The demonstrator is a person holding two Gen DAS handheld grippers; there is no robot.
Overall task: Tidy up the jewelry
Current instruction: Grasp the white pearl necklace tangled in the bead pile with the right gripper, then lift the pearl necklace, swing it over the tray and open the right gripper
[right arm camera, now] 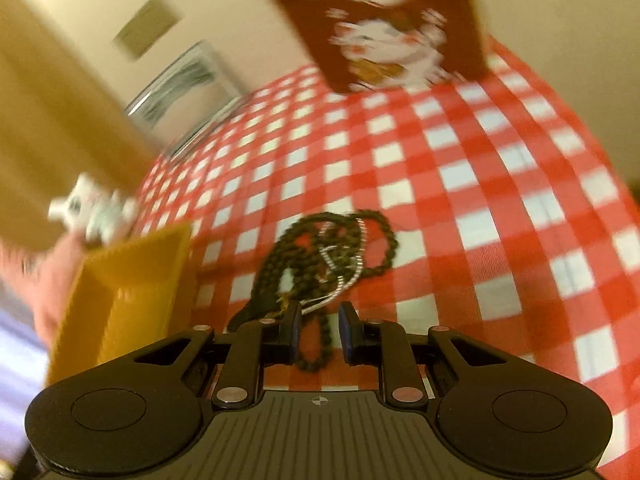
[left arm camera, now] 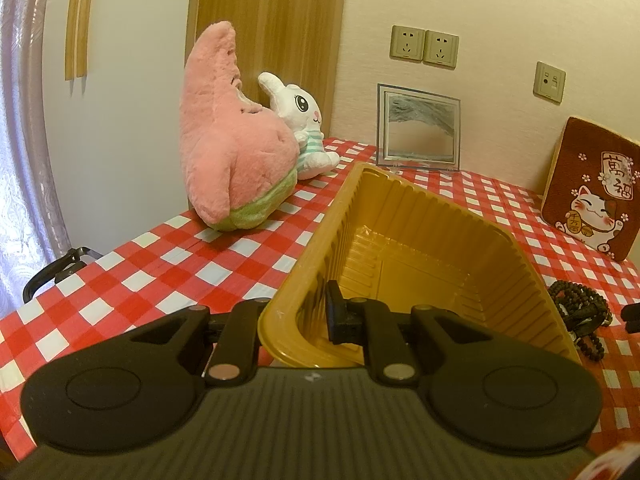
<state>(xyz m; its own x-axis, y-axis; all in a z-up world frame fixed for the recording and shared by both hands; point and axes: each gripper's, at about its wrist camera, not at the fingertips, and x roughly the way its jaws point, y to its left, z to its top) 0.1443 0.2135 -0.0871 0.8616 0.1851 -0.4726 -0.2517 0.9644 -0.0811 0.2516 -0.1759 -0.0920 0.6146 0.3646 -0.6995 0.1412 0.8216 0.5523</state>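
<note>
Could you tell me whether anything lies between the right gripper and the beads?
Nothing visible does. The right gripper hangs open just over the beads, one strand running between its fingers, with only bare checked cloth around.

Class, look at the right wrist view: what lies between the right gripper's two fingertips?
A strand of the dark bead necklace runs through the open right gripper, over checkered tablecloth. The pads don't press it.

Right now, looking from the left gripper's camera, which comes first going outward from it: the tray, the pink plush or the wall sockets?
1. Tray: its near wall is clamped in the left gripper.
2. Pink plush: further back, on the left.
3. Wall sockets: farthest, up on the wall.
</note>
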